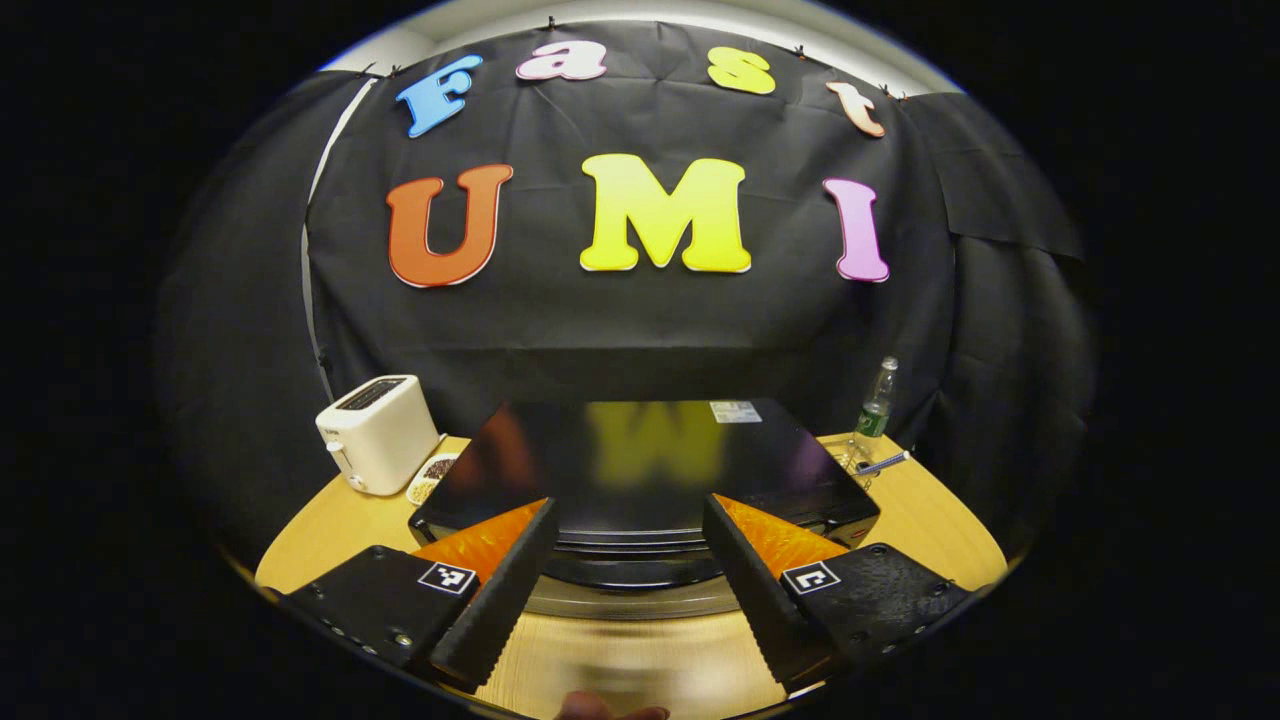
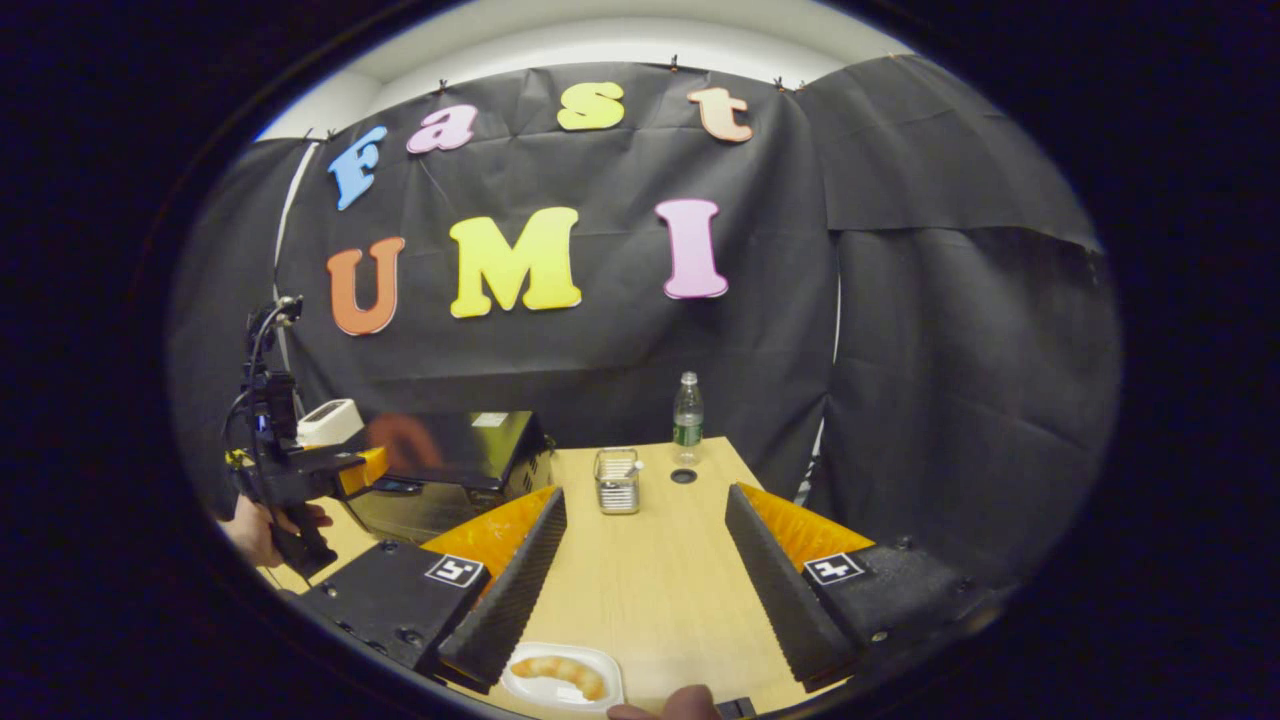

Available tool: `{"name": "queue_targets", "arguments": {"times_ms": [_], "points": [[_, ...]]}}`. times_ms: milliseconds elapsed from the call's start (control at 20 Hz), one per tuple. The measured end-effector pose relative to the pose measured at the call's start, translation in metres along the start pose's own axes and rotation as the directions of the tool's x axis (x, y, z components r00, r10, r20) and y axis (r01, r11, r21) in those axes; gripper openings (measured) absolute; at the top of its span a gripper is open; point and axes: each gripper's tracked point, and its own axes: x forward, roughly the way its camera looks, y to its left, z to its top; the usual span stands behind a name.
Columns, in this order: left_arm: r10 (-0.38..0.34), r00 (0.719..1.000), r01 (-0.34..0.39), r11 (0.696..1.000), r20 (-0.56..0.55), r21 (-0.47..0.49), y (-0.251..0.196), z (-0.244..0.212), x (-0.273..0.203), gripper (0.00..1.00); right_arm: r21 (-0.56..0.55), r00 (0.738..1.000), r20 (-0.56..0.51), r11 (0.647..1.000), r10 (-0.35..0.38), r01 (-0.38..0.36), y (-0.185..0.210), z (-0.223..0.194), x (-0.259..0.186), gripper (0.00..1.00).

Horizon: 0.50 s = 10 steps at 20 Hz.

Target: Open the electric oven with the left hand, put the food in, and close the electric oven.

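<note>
The black electric oven lies straight ahead in the left gripper view, its glossy top facing me and its door looking closed. My left gripper is open, its fingers spread just above the oven's front edge with nothing between them. In the right gripper view the oven stands at the left, and a hand holds the left gripper at its front. A piece of golden bread lies on a small white plate near the table's front edge. My right gripper hangs open above the table, just behind that plate.
A white toaster and a small dish sit left of the oven. A bottle and a pen lie at its right. In the right gripper view, a bottle and a small wire holder stand behind the right gripper.
</note>
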Motion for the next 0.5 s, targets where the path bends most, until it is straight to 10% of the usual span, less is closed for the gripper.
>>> {"name": "queue_targets", "arguments": {"times_ms": [300,500], "points": [[-0.003,0.999,0.004,1.0,-0.049,0.021,-0.003,-0.017,0.006,0.86,0.021,0.999,-0.028,1.0,0.017,-0.017,0.011,-0.008,-0.002,0.99],[-0.013,0.997,0.014,1.0,-0.073,0.003,-0.001,-0.021,-0.004,0.99,0.029,1.0,-0.017,1.0,0.009,-0.009,0.011,-0.006,-0.008,0.99]]}}
